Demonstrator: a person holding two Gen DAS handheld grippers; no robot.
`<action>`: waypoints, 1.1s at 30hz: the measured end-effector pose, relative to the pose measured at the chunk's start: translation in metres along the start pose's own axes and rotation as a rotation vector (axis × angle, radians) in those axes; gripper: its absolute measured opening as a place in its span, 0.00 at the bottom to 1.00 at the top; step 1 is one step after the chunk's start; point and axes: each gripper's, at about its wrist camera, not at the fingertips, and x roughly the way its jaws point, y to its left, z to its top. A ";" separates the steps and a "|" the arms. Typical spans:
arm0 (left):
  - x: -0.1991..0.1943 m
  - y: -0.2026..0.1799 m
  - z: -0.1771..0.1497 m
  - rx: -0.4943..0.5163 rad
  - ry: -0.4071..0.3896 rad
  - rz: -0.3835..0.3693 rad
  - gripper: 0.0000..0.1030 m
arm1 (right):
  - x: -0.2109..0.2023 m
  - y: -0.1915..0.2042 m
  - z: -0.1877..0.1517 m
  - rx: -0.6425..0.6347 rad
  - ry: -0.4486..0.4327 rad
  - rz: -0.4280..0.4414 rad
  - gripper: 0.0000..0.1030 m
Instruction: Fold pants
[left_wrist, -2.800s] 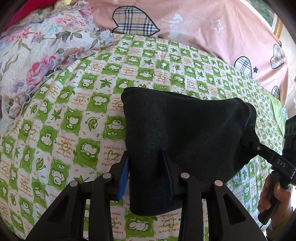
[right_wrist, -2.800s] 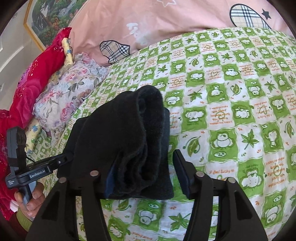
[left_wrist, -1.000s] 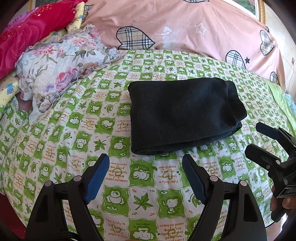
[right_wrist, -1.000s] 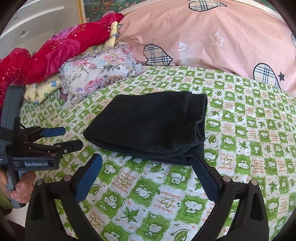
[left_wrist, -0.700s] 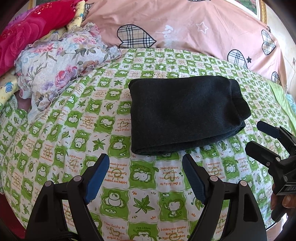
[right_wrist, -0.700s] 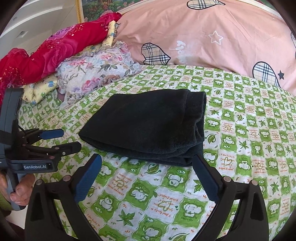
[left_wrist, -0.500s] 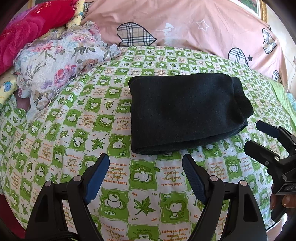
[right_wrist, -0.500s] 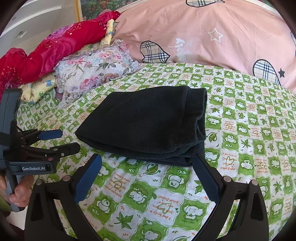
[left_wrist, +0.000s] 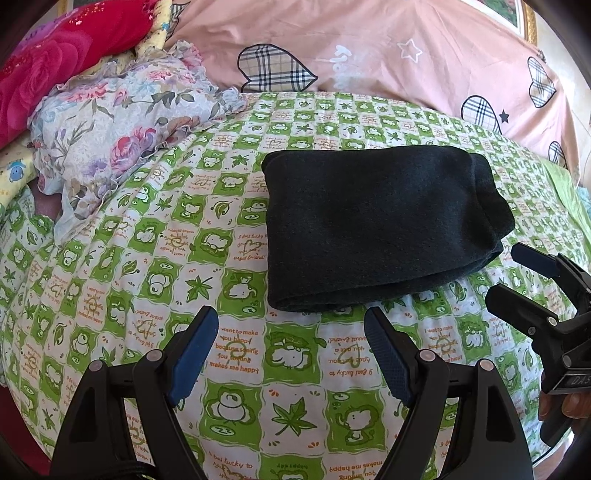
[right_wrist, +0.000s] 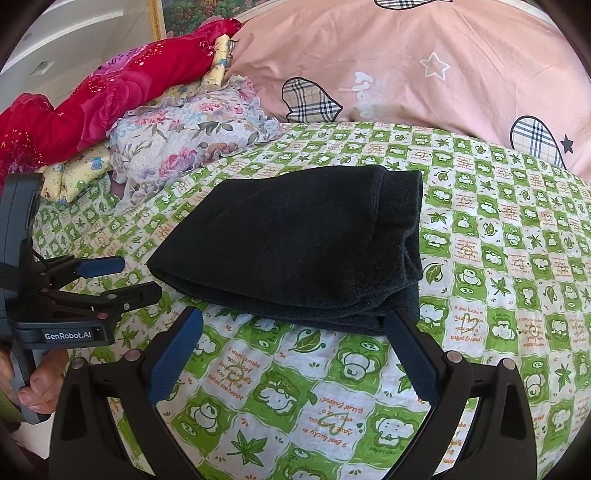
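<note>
The dark pants (left_wrist: 380, 225) lie folded into a thick rectangle on the green patterned bed sheet (left_wrist: 155, 258); they also show in the right wrist view (right_wrist: 295, 247). My left gripper (left_wrist: 291, 325) is open and empty, just short of the bundle's near edge. It shows at the left of the right wrist view (right_wrist: 125, 277). My right gripper (right_wrist: 295, 321) is open and empty, close to the bundle's near edge. It shows at the right of the left wrist view (left_wrist: 513, 273).
A floral cloth (left_wrist: 122, 122) and a red blanket (left_wrist: 55, 55) are heaped at the back left. A pink quilt with plaid hearts (left_wrist: 369, 48) lies along the back. The bed's edge runs near my grippers.
Both grippers let go of the folded pants and pulled back, jaws open. Over the last second both have edged slightly closer to the bundle, which lies still.
</note>
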 end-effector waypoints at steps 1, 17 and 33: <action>0.000 0.000 0.000 -0.001 0.000 0.002 0.79 | 0.000 0.000 0.000 0.000 0.000 -0.001 0.96; -0.005 -0.002 -0.002 0.010 -0.042 0.013 0.80 | -0.002 0.001 -0.001 0.003 -0.046 -0.010 0.96; -0.002 -0.002 -0.002 0.013 -0.041 0.015 0.80 | 0.000 0.002 -0.001 -0.001 -0.052 -0.004 0.96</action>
